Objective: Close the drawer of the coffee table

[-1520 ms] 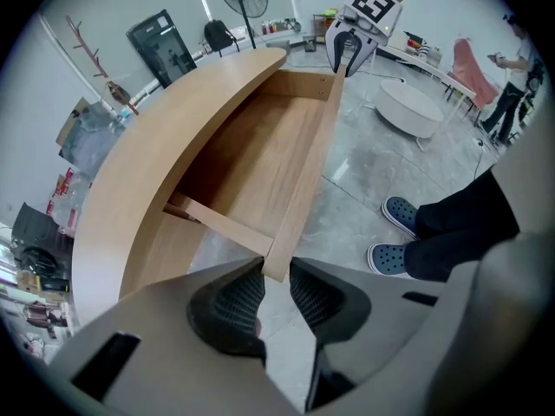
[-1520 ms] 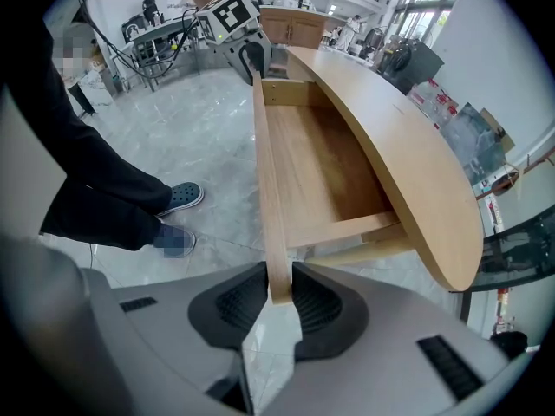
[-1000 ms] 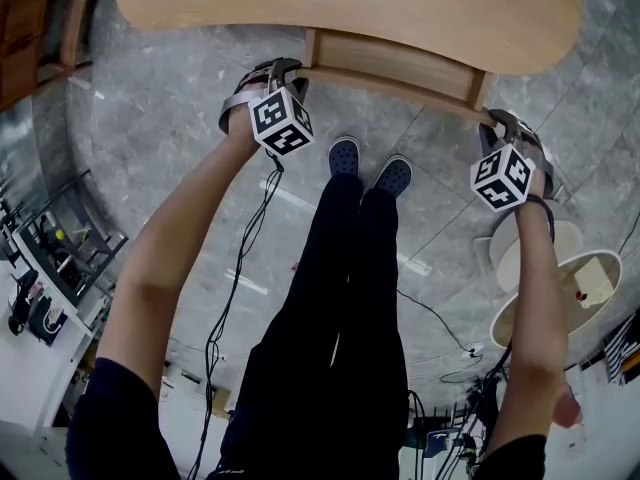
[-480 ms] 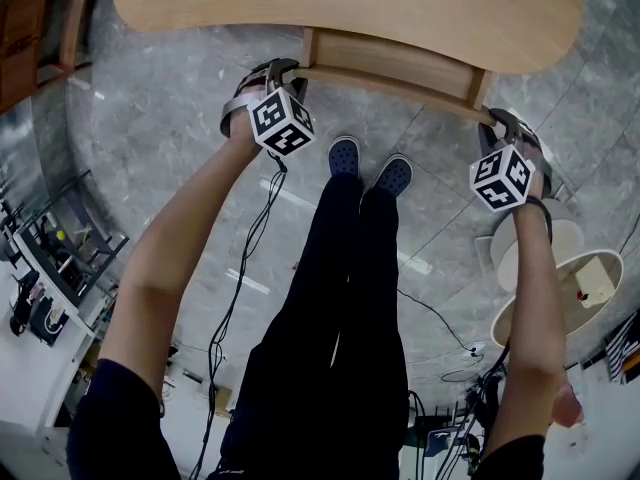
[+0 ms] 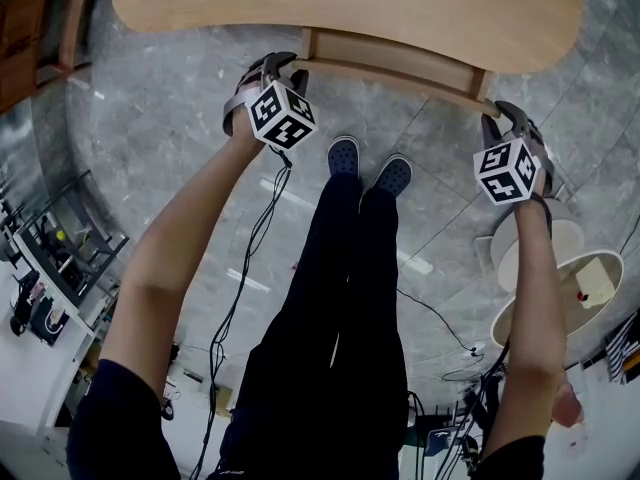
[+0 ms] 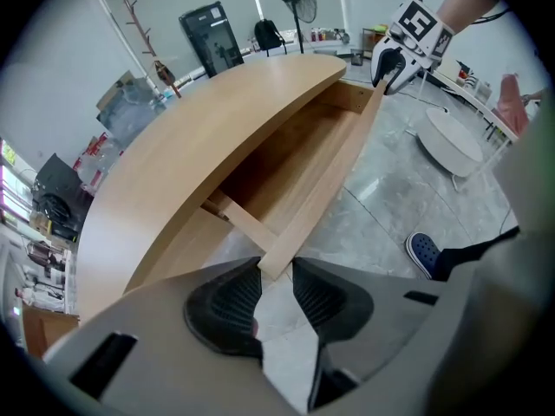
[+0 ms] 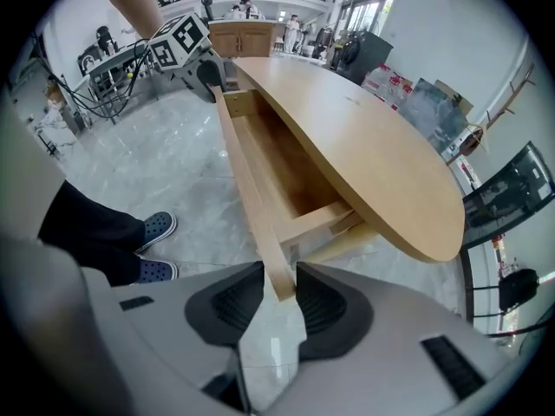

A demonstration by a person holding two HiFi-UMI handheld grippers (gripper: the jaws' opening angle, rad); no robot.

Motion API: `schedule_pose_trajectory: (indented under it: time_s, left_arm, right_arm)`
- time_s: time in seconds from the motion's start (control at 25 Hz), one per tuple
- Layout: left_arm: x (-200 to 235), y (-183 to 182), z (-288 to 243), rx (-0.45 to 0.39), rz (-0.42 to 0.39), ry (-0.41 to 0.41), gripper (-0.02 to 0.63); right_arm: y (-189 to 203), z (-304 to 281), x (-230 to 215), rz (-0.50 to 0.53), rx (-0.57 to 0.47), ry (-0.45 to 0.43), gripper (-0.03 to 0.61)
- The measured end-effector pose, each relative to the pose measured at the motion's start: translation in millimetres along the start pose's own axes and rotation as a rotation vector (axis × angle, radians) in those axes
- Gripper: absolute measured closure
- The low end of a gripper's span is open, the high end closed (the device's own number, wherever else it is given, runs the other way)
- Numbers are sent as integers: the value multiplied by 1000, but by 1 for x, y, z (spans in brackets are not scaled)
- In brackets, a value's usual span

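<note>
A: From the head view, what is there to count?

B: One coffee table point(image 5: 350, 8), with its one drawer point(image 5: 400, 63) pulled out from under the top toward the person. Two grippers: the left gripper point(image 5: 288, 68) sits at the drawer's left front corner and the right gripper point(image 5: 497, 120) at its right front corner. Two blue shoes point(image 5: 343, 155) stand on the grey floor just below the drawer.

A: And the left gripper view?

B: The drawer front's end point(image 6: 276, 258) lies between the two jaws. They have just been opening and stand narrowly apart beside the board. The other gripper shows at the far corner, and one shoe is at the right.

A: The right gripper view?

B: It's the mirror case. The board's other end point(image 7: 279, 280) is between the jaws, which have also just been opening. There is a clear gap at the left pad point(image 7: 232, 306). The drawer runs away empty, and both shoes show at the left.
</note>
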State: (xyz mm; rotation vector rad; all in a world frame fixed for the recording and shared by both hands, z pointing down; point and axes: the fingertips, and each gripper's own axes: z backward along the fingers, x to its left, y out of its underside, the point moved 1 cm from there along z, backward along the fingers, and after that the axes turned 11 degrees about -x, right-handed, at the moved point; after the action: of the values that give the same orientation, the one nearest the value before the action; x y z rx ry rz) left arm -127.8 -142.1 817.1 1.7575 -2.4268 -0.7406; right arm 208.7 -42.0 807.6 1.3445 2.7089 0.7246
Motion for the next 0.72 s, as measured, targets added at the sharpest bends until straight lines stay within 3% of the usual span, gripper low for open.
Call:
schedule_pose_trajectory:
  time_s: [0.32, 0.72]
  left_arm:
    - [18, -8, -5, -8, 128, -47, 492]
    - [21, -7, -8, -15, 185, -72, 492]
  right_arm:
    - [-6, -3, -18, -76, -18, 35, 445]
    - [-4, -7, -24, -173, -28, 45, 413]
